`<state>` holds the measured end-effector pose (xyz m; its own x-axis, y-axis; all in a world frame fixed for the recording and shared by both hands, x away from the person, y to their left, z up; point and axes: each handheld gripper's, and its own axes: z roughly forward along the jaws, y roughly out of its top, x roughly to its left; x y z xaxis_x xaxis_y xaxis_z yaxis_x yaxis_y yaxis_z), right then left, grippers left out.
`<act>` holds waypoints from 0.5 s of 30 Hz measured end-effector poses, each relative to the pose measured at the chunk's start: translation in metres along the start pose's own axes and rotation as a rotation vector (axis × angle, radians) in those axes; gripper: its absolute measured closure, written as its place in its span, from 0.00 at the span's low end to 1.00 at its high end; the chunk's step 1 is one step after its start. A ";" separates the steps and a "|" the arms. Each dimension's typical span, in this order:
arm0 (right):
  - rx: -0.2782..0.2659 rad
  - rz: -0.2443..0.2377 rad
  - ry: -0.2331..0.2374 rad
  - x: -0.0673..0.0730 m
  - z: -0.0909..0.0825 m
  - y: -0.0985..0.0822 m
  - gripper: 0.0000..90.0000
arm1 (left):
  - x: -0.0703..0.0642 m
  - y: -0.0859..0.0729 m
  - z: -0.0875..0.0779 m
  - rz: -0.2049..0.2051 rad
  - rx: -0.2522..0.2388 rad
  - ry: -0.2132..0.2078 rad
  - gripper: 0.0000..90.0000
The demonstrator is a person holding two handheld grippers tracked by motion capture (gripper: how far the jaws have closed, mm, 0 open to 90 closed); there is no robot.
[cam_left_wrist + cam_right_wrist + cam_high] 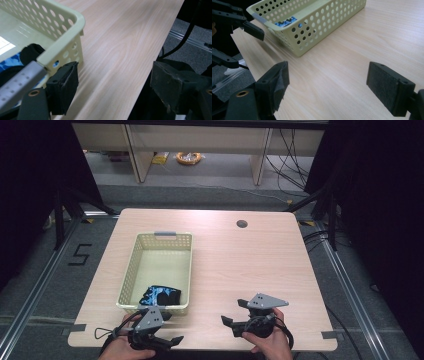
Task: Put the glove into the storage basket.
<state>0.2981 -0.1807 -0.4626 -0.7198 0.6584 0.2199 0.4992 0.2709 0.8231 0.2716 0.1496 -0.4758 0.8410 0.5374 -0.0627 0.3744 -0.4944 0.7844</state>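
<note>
A pale yellow perforated basket (131, 270) stands on the left half of the wooden table (240, 265). A blue and black cloth item (160, 296) lies inside it at the near end. My left gripper (170, 327) is open just in front of the basket's near right corner, with nothing between its jaws. In the left gripper view the basket corner (60, 47) sits beside the left jaw, and the cloth (10, 62) peeks out behind it. My right gripper (234, 312) is open over bare table, right of the basket (317, 27). The cloth (285, 22) shows over the rim.
A round cable hole (242, 224) is at the table's far side. Beyond the table are desk legs, cables and a yellow reel (189, 157) on the floor. A taped "5" (80, 254) marks the floor at left. The left gripper (239, 45) appears in the right gripper view.
</note>
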 end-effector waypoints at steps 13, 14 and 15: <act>0.059 0.039 -0.021 0.003 -0.005 -0.019 0.19 | -0.003 -0.017 0.004 -0.032 -0.007 -0.028 0.19; 0.048 0.005 -0.019 0.001 -0.004 -0.021 0.18 | -0.001 -0.018 0.003 0.004 0.003 -0.025 0.19; 0.057 0.027 -0.011 0.004 -0.004 -0.022 0.18 | -0.001 -0.018 0.004 0.008 -0.011 -0.010 0.18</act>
<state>0.2823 -0.1876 -0.4778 -0.7006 0.6734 0.2361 0.5454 0.2920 0.7857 0.2655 0.1557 -0.4925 0.8478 0.5266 -0.0622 0.3633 -0.4914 0.7915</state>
